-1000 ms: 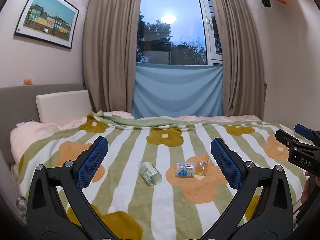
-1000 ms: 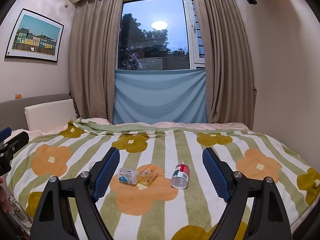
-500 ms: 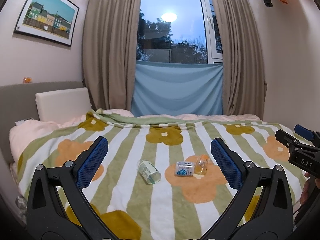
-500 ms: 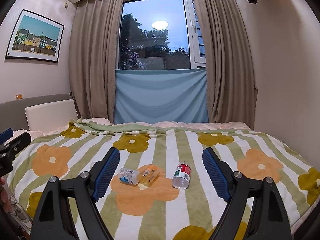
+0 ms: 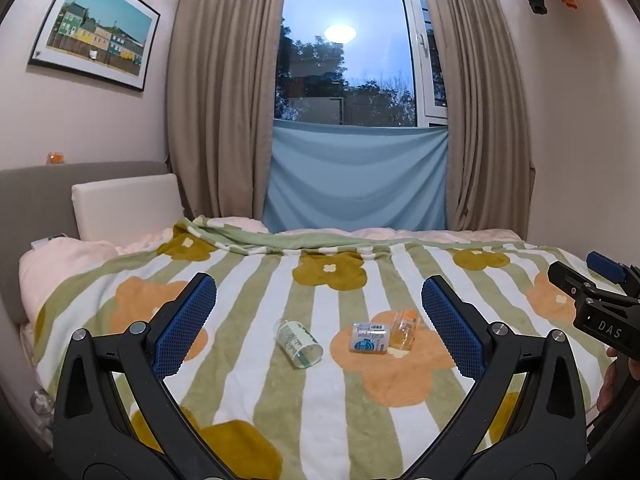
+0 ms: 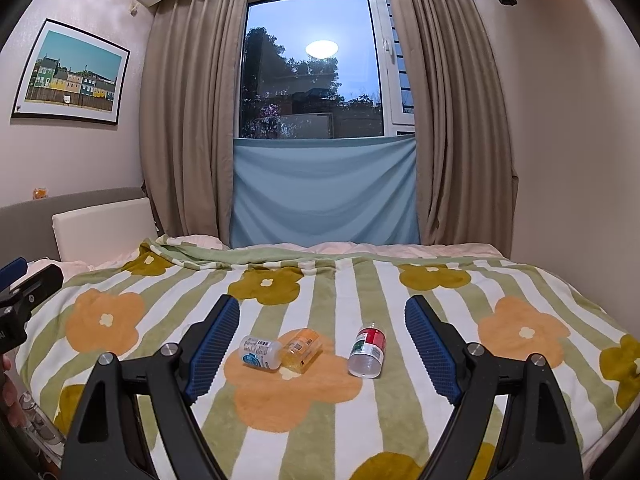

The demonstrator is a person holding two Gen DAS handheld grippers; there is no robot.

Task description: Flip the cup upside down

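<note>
Small clear plastic cups lie on their sides on the flowered bed blanket (image 5: pixel 320 408). In the left wrist view I see a green-labelled cup (image 5: pixel 299 344), a blue-labelled cup (image 5: pixel 369 338) and an orange cup (image 5: pixel 404 329) touching it. In the right wrist view the blue-labelled cup (image 6: pixel 260 353) and orange cup (image 6: pixel 302 345) lie together, and a red-and-green-labelled cup (image 6: pixel 367 350) lies to their right. My left gripper (image 5: pixel 319 324) is open and empty, above the near bed. My right gripper (image 6: pixel 322 350) is open and empty, also short of the cups.
The bed fills the foreground, with a grey headboard (image 5: pixel 36 192) and white pillow (image 5: pixel 124 204) at the left. Curtains (image 5: pixel 224 112) and a window are behind it, a wall close on the right. The right gripper shows at the left view's right edge (image 5: pixel 600 308).
Both views have shifted only slightly; the cups sit a touch lower in the left view. Both grippers stay open and empty.
</note>
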